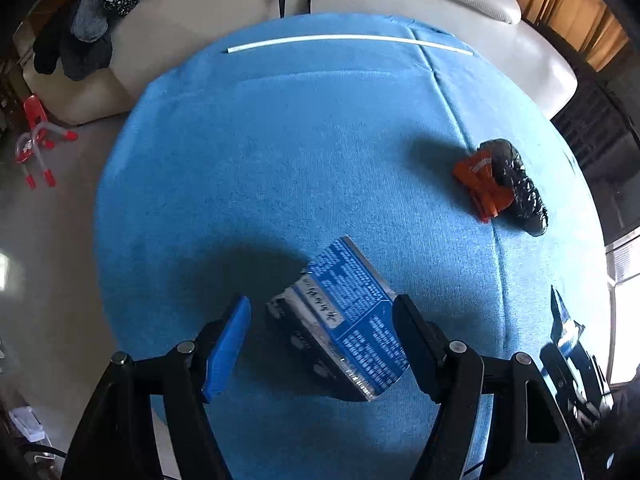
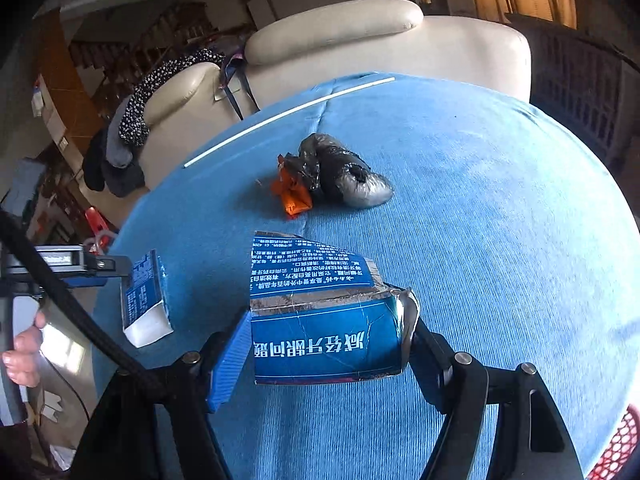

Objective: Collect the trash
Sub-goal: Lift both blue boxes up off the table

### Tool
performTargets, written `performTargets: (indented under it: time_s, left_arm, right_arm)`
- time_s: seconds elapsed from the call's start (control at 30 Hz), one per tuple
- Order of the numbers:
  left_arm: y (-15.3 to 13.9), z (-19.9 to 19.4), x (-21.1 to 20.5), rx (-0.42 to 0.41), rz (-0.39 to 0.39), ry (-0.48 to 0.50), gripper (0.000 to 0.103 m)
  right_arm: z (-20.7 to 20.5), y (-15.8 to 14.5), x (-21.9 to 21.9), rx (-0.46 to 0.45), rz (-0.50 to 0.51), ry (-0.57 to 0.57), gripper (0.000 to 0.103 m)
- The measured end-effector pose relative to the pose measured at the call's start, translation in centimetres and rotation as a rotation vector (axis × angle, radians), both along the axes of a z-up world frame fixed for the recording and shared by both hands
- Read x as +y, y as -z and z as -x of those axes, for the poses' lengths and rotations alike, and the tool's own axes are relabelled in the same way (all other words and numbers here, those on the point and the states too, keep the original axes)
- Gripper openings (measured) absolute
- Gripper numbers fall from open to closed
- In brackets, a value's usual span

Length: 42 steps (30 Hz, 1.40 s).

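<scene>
while both grippers hang over the blue cloth on the table, each has a piece of flattened blue carton between its fingers; the left gripper stands wide, its blue-padded finger clear of the carton piece, and the black finger on the other side at or against the card's edge, though whether it presses cannot be told from this view; the card lies tilted, printed side up, with a grey torn strip along one edge; in the right wrist view the same left gripper shows at the left border with its card standing on edge, white underside toward the camera; the right gripper has both fingers against the ends of a bigger carton, blue pad on one end and black finger on the crumpled other end, so it holds the box crosswise, large white characters facing the lens and a torn flap rising behind; farther out on the cloth lies a wad of black and grey plastic film, touching a crumpled orange wrapper, well apart from both grippers; a thin white strip runs along the far edge of the cloth; beyond it stands a cream sofa with dark clothes draped over its arm.
</scene>
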<state>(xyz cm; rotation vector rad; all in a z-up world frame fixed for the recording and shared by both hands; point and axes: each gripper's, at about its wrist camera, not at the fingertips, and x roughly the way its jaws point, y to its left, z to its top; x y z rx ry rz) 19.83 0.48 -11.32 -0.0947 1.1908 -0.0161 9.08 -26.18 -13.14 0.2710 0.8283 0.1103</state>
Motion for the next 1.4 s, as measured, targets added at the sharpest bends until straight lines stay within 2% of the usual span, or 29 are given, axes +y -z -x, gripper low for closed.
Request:
performTargets:
  time_s: [0.23, 0.5, 0.7, 0.8, 0.9, 1.13, 1.4]
  left_arm:
    - [2.1, -0.8, -2.0, 0.025, -0.030, -0.034, 0.074]
    - [3.0, -0.3, -3.4, 0.000, -0.070, 0.025, 0.074]
    - [3.2, 0.3, -3.0, -0.007, -0.047, 0.054, 0.074]
    - [3.5, 0.4, -2.9, 0.011, -0.017, 0.064, 0.081]
    - [3.4, 0.5, -3.0, 0.006, -0.004, 0.076, 0.081]
    - [3.8, 1.0, -2.7, 0.020, 0.099, 0.087, 0.081]
    - [2.9, 1.4, -3.2, -0.027, 0.081, 0.106, 0.081]
  right_arm:
    - [1.8, -0.3, -0.4, -0.027, -0.019, -0.011, 0.075]
    - [2.6, 0.0, -1.2, -0.027, -0.062, 0.000, 0.075]
    - [2.9, 0.0, -1.5, -0.033, -0.070, 0.008, 0.075]
    - [2.9, 0.1, -1.6, -0.029, -0.081, 0.008, 0.075]
    - [2.9, 0.2, -1.6, -0.024, -0.083, 0.006, 0.075]
    - [2.9, 0.4, -1.7, -0.024, -0.079, 0.009, 0.075]
    - [2.9, 0.8, -1.8, -0.020, -0.086, 0.011, 0.075]
